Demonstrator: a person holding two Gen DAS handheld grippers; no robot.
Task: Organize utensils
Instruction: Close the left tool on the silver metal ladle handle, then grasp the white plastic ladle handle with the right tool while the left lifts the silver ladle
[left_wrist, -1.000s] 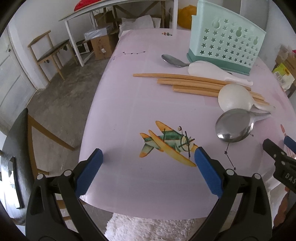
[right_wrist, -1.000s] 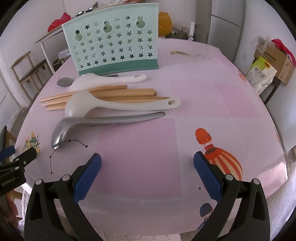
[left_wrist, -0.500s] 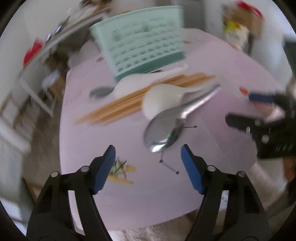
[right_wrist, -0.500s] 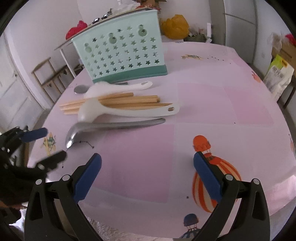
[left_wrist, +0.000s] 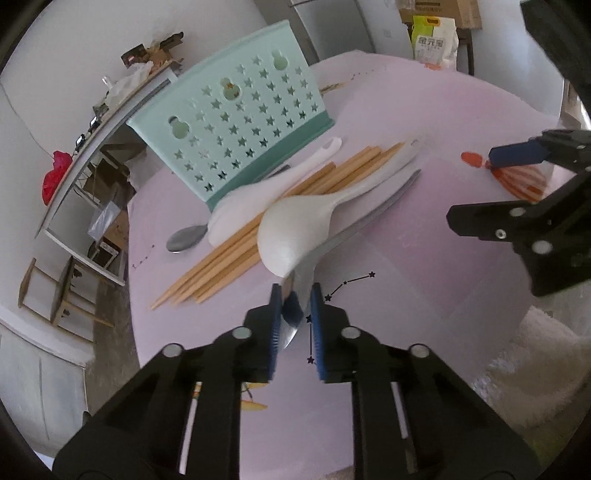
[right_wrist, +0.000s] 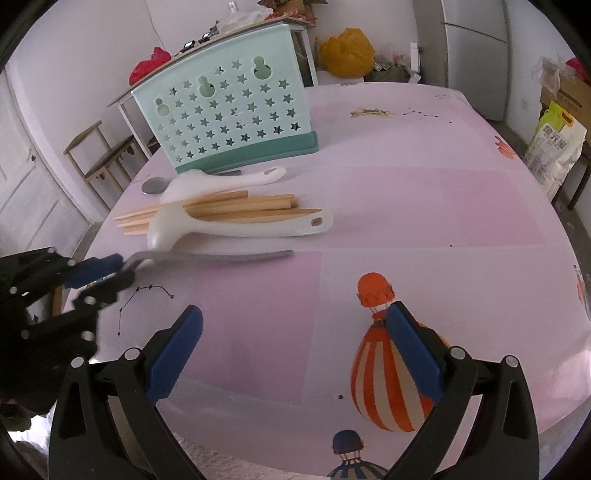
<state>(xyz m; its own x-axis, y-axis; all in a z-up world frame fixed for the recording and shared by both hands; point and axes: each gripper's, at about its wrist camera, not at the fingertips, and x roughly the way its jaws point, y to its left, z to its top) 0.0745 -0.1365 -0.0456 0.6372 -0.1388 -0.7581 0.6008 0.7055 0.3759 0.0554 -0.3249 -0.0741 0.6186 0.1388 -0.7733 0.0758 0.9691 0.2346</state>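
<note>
A metal ladle (left_wrist: 369, 218) lies on the pink tablecloth, handle pointing away. My left gripper (left_wrist: 295, 295) is closing on its bowl, which stands edge-on between the blue pads; from the right wrist view the left gripper (right_wrist: 122, 267) grips that ladle (right_wrist: 236, 256) at its bowl end. Behind it lie a white ladle (left_wrist: 295, 229), wooden chopsticks (left_wrist: 229, 258), a white rice scoop (left_wrist: 255, 199) and a small metal spoon (left_wrist: 186, 238). The mint star-pierced holder (left_wrist: 236, 118) stands upright behind them. My right gripper (right_wrist: 291, 314) hovers open and empty over the cloth.
The table's left edge (left_wrist: 131, 295) drops to a concrete floor with a wooden chair (right_wrist: 103, 155). A white side table (left_wrist: 85, 155) stands behind. A sack (right_wrist: 554, 147) and boxes sit on the floor at right. Bare cloth (right_wrist: 424, 206) lies right of the utensils.
My left gripper swung right and rolled over, came onto the metal ladle's bowl, and its jaws went from wide open to nearly together. The right gripper shifted slightly and stayed open.
</note>
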